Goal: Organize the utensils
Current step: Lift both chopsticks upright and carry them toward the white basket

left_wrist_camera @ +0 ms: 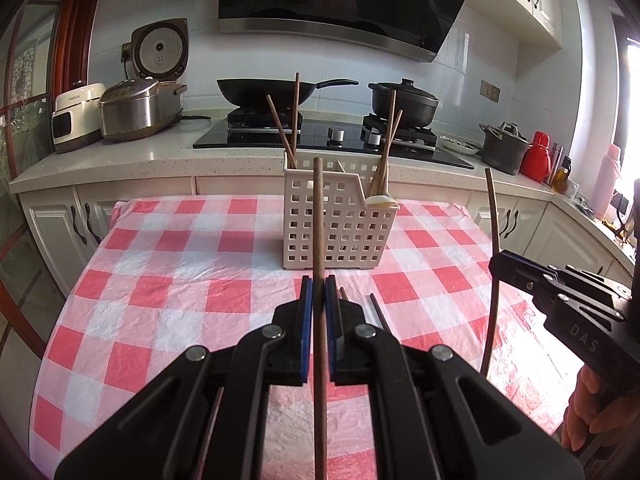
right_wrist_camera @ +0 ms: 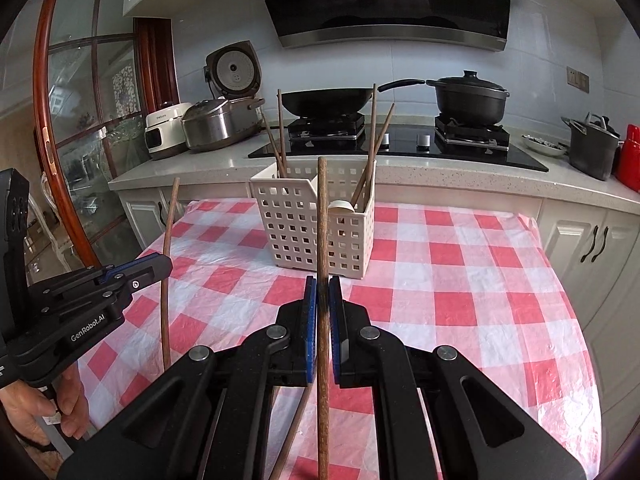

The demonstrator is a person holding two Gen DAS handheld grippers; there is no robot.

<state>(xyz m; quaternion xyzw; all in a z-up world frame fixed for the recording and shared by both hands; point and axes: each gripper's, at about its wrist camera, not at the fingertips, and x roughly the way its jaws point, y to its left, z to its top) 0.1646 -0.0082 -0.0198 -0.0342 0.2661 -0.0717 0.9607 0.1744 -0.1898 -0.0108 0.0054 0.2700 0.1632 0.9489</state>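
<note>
Basket mid-table — bare checked cloth all round.

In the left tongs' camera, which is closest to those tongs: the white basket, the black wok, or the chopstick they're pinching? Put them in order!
1. The chopstick, pinched upright in the left tongs.
2. The white basket, straight ahead on the checked tablecloth.
3. The black wok, on the stove behind the table.

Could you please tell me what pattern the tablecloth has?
The tablecloth has red-and-white checks, clearest in the right wrist view.
</note>
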